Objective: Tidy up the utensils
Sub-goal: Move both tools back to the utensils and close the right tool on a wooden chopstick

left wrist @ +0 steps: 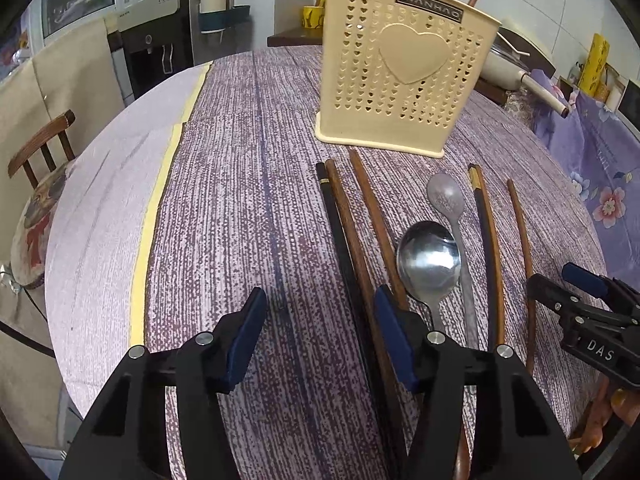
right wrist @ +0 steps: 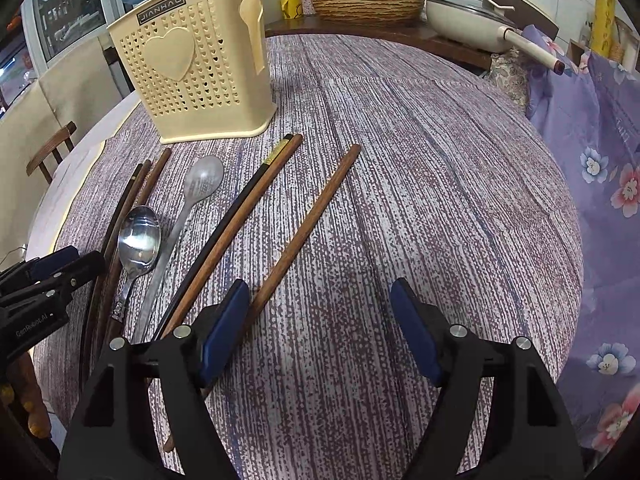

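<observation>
A cream perforated utensil holder (left wrist: 404,76) with a heart stands upright on the table; it also shows in the right wrist view (right wrist: 192,68). In front of it lie several brown and black chopsticks (left wrist: 348,232), a steel spoon (left wrist: 428,260) and a grey plastic spoon (left wrist: 448,200). In the right wrist view the steel spoon (right wrist: 139,240), grey spoon (right wrist: 204,180) and a lone brown chopstick (right wrist: 308,228) lie left of centre. My left gripper (left wrist: 320,332) is open and empty, just left of the chopsticks. My right gripper (right wrist: 320,320) is open and empty, right of the lone chopstick.
The round table (left wrist: 240,200) has a purple woven cloth. A wooden chair (left wrist: 40,152) stands at the left. A floral purple cloth (right wrist: 600,160) hangs at the right. A pan (right wrist: 480,20) and a woven basket (right wrist: 366,2) sit behind the table.
</observation>
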`<action>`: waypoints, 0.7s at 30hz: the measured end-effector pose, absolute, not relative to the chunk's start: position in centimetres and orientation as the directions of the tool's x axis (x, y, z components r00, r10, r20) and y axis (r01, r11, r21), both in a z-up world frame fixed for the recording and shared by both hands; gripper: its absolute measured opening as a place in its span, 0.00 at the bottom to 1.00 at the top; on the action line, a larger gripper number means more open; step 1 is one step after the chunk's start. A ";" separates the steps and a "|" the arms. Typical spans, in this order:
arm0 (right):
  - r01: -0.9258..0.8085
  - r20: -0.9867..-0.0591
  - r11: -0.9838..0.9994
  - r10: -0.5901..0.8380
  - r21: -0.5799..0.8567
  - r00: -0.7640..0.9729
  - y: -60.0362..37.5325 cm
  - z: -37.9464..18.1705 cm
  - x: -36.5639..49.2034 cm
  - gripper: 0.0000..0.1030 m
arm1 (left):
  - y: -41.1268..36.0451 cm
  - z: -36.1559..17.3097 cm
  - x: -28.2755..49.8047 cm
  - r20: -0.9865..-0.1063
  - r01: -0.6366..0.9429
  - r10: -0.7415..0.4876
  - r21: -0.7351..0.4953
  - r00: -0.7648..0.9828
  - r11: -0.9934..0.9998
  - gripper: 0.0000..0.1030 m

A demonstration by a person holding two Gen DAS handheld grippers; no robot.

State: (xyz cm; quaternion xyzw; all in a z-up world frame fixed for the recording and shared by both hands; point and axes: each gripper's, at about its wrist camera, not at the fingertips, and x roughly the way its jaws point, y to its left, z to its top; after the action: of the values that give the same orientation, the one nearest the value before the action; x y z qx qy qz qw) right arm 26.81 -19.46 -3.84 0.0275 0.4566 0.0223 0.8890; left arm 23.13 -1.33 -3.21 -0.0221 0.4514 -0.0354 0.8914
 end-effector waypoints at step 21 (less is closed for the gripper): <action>0.004 -0.822 0.997 0.061 0.077 0.567 -20.5 -3.7 27.9 0.60 | 0.1 -3.2 24.5 -0.816 0.012 -0.010 -0.004 0.577 1.000 0.50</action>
State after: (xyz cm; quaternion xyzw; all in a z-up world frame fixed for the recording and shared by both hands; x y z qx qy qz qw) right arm 27.93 -20.53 -3.69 0.0348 0.4651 0.0163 0.8844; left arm 24.46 0.08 -3.20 0.0007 0.4597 -0.0063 0.8881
